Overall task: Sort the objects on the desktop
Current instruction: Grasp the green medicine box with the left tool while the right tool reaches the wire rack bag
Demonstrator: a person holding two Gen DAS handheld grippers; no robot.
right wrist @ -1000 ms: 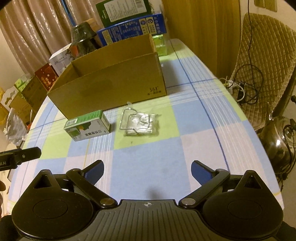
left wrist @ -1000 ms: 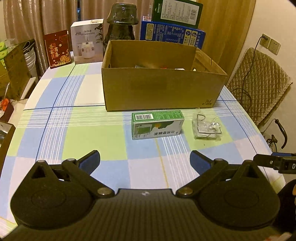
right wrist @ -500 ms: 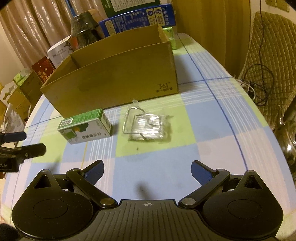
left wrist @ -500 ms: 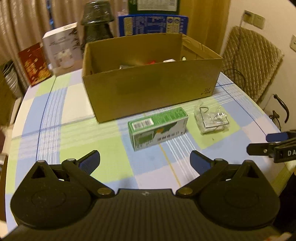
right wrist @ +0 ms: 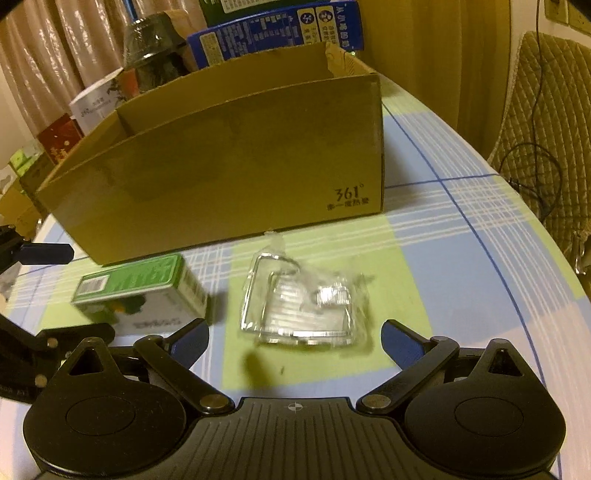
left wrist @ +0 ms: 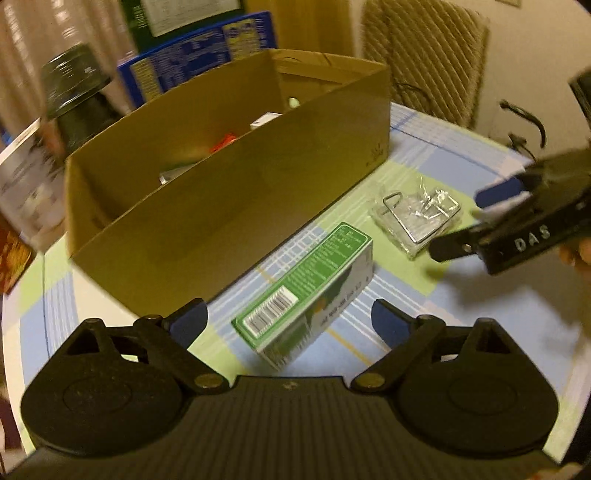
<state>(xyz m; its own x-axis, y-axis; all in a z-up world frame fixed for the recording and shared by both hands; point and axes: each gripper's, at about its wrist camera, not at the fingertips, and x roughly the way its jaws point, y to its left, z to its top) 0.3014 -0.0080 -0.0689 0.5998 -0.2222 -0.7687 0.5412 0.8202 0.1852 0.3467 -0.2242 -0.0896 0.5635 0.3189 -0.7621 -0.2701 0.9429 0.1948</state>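
A green and white carton [left wrist: 304, 291] lies on the checked tablecloth in front of an open cardboard box [left wrist: 229, 192]. My left gripper [left wrist: 290, 319] hangs just above the carton's near end, its jaws closing, the pads not touching it. To the right lies a clear plastic bag of metal wire parts [right wrist: 303, 302]. My right gripper [right wrist: 295, 338] is low over the bag's near edge, open, with both pads clear of it. The right gripper [left wrist: 480, 218] also shows in the left wrist view, beside the bag [left wrist: 417, 218]. The carton [right wrist: 144, 288] shows in the right wrist view too.
The cardboard box [right wrist: 229, 166] holds several small items. Behind it stand a dark jar [left wrist: 74, 92], a blue package [right wrist: 273, 29] and a white product box [right wrist: 96, 103]. A quilted chair [right wrist: 546, 122] with cables stands past the table's right edge.
Both grippers have come down and forward toward the table. The left one has rolled, so the scene tilts, and its jaws have narrowed a little. Carton and bag lie where they were.
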